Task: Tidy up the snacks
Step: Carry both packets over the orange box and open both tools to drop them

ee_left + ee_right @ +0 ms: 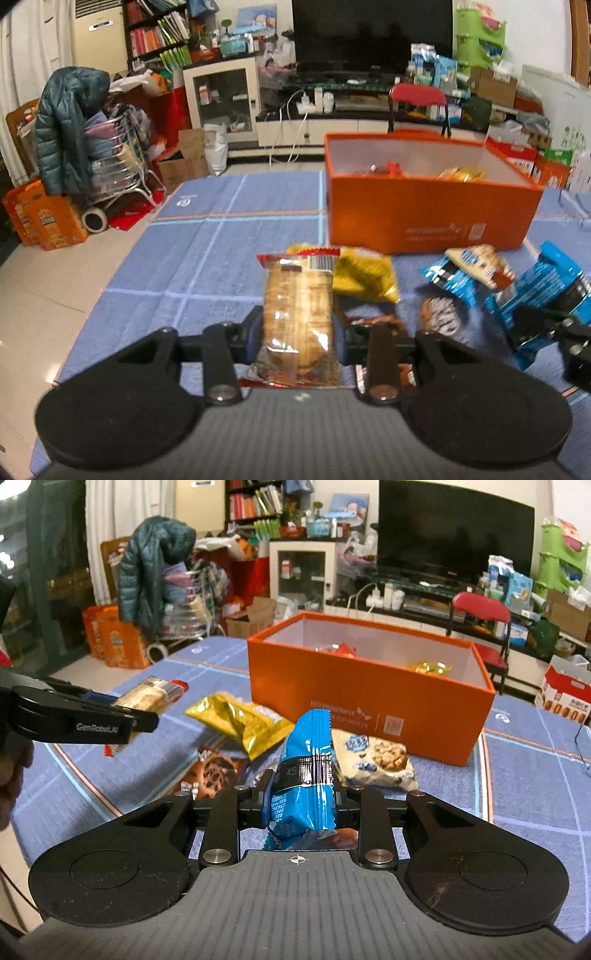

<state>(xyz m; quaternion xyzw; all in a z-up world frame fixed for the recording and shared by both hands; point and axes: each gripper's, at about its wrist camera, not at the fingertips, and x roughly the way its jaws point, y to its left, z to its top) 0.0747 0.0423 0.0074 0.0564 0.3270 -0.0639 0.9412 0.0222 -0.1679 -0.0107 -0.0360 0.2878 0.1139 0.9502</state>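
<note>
Left gripper (299, 332) clamped on one clear cracker pack (297, 306); right gripper (303, 794) clamped on one blue packet (304, 775). Beyond, three loose packets on blue cloth (517, 794). Farthest, one open orange box (369, 698).

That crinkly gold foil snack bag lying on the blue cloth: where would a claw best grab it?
Probably the crinkly gold foil snack bag's puffed middle, from above, with the claw across its narrow width: it lies flat on the blue cloth, clear on top.

Brown cookie packet (380, 325) largely hidden behind the left gripper (299, 328); orange box (432, 218) contents mostly concealed by its near wall.
</note>
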